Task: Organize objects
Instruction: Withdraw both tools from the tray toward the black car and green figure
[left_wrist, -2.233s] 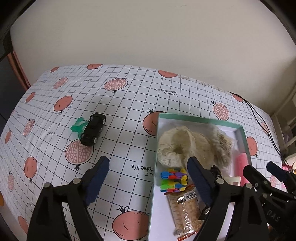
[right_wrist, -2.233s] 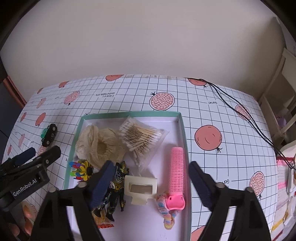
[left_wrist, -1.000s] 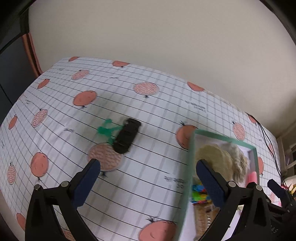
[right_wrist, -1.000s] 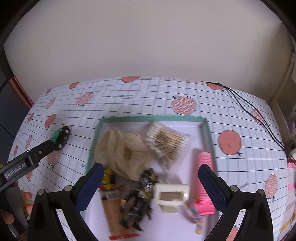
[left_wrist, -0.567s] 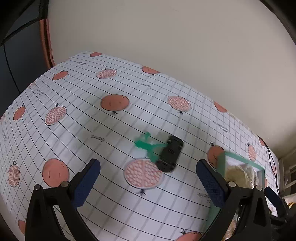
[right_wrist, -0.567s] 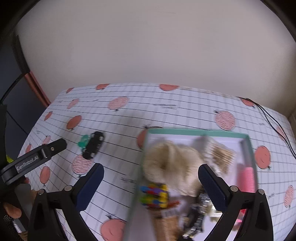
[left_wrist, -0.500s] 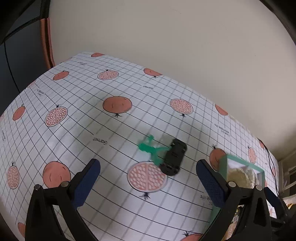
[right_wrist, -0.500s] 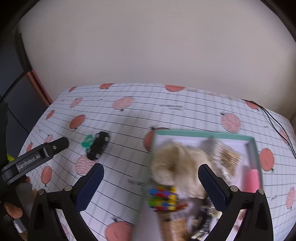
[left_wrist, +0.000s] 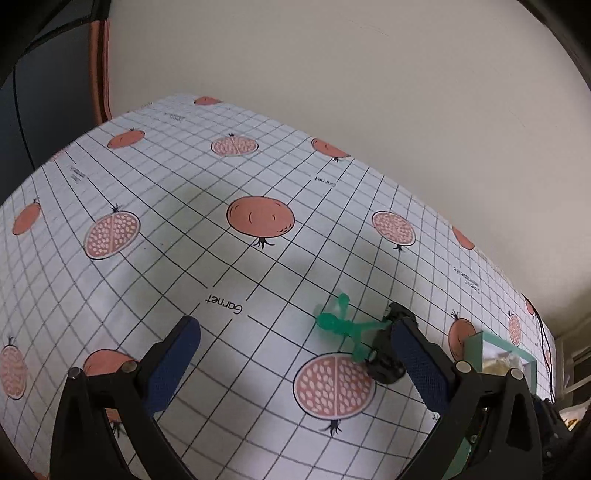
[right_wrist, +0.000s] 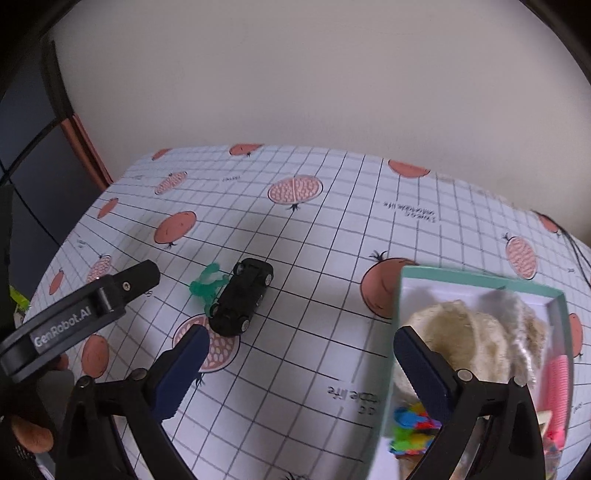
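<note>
Black toy car (right_wrist: 242, 301) lies beyond right tongs (right_wrist: 297, 373).

cloth (left_wrist: 155, 206) bare — car (right_wrist: 242, 295), figure (right_wrist: 205, 286) crowded

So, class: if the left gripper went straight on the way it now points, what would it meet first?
Probably only the bare tablecloth. The left gripper is open, with nothing between its fingers; the green toy figure and black toy car lie right of centre by its right finger, though depth is uncertain.

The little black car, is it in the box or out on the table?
Out. The black car sits on the tablecloth beside a green toy, well apart from the teal box.
</note>
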